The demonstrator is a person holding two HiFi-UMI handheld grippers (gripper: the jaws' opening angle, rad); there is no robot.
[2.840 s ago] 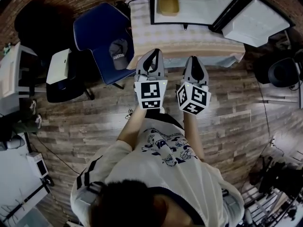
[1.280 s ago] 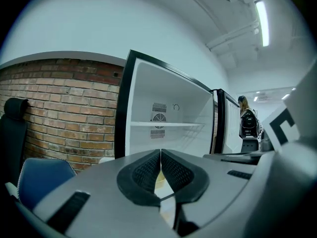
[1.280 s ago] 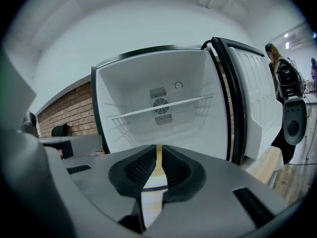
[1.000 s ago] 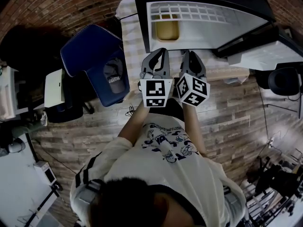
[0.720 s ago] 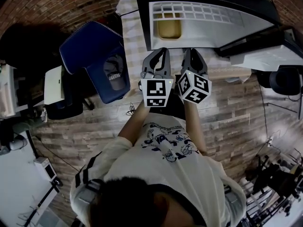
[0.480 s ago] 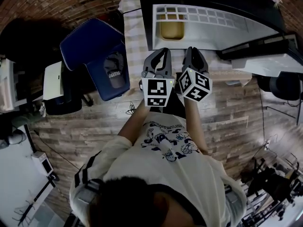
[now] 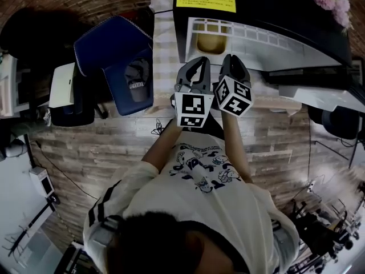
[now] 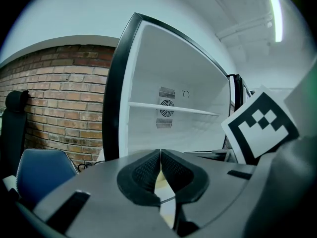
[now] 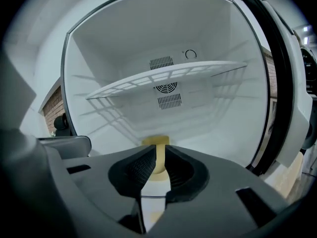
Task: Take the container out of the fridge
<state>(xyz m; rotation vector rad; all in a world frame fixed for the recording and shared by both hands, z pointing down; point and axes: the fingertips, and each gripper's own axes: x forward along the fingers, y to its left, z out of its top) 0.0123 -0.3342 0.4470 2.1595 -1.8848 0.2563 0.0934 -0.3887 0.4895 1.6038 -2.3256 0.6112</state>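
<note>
Ahead, one container (image 9: 157, 144) sits in one fridge (image 9: 148, 48); left tool (image 8: 161, 156) closed empty, right tool (image 9: 159, 157) barely parted.

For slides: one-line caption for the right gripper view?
Right gripper, jaws slightly apart, aimed at the yellow container under the wire shelf of the fridge.

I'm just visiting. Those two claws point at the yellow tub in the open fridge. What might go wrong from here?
1. The right gripper has its jaws only slightly apart, seemingly narrower than the yellow container. Unless widened, it would likely shove it deeper.
2. The wire shelf hangs over the container, so lifting high may hit it.
3. The left gripper, shut, sits close alongside and might bump the right.
</note>
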